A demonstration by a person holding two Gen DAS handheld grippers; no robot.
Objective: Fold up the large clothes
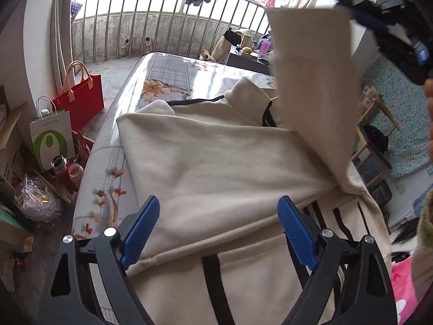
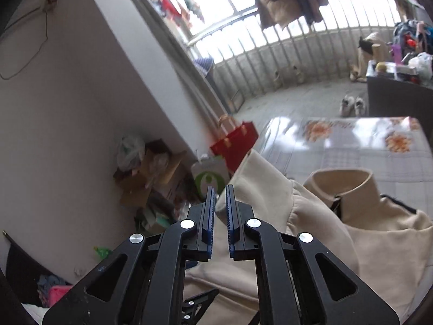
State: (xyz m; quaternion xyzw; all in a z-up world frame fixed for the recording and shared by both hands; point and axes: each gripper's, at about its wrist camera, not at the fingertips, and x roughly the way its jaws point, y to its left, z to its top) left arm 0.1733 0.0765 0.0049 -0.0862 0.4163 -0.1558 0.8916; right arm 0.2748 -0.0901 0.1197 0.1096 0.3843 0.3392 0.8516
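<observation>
A large cream sweatshirt (image 1: pixel 216 162) with black trim lies on the floral table (image 1: pixel 173 73). Its collar (image 2: pixel 349 187) points to the far side. My left gripper (image 1: pixel 219 211) is open and empty, low over the near hem. My right gripper (image 1: pixel 360 8) is at the upper right in the left wrist view, holding up the sleeve (image 1: pixel 311 75). In the right wrist view its jaws (image 2: pixel 219 192) stand nearly closed on the sleeve's cuff edge (image 2: pixel 224 197), with the sleeve (image 2: pixel 259 178) hanging down towards the body.
A red tote bag (image 1: pixel 81 94), a white and green paper bag (image 1: pixel 51 140), bottles (image 1: pixel 67 170) and boxes stand on the floor left of the table. A dark cabinet (image 2: pixel 392 97) stands beyond the table. Wooden stools (image 1: pixel 376 135) are at the right.
</observation>
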